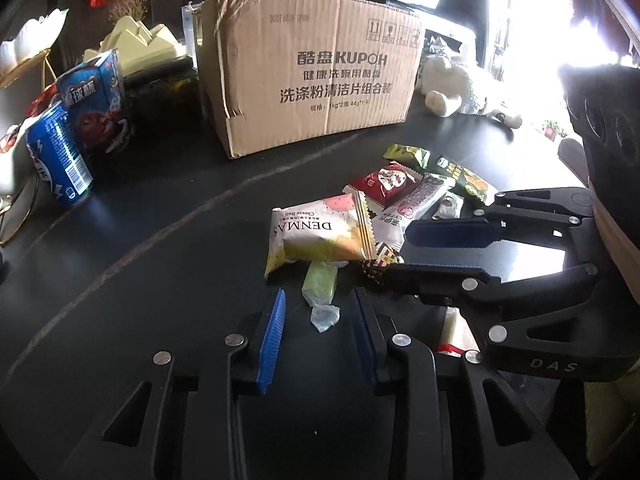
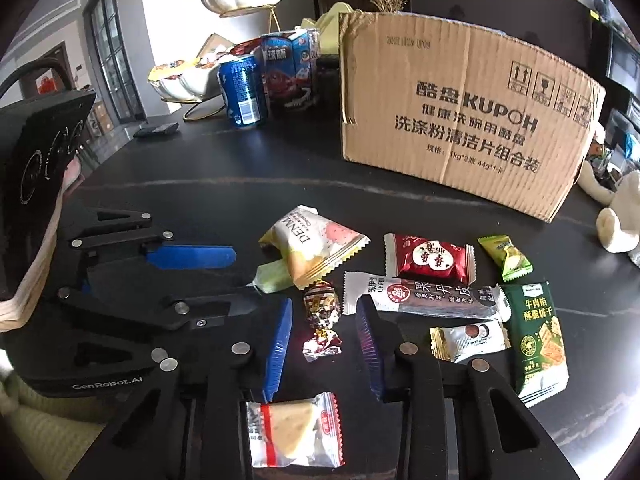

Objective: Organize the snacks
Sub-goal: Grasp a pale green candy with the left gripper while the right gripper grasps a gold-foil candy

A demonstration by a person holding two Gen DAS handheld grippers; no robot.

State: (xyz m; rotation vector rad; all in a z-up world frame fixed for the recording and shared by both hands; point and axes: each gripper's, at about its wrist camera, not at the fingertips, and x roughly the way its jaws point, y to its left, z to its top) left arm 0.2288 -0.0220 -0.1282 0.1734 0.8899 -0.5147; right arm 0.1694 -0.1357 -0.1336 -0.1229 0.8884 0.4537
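Since the snacks point(image 2: 408, 280) all lie loose on the table point(image 1: 160, 240), with the left gripper point(image 1: 318, 312) and right gripper point(image 2: 324, 336) spread empty, sorting looks barely begun.

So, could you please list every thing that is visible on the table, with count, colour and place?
cardboard box: 1, brown, back of table
Denmas snack pack: 1, white-yellow, left in pile
pale green candy: 1, between left gripper's fingers
foil candy: 1, brown-silver, between right gripper's fingers
red pack: 1, pile centre
dark green biscuit pack: 1, pile's right
clear wrapped cake: 1, yellowish, nearest edge
blue can: 1, left of box
plush toy: 1, white, right of box
left gripper: open
right gripper: open
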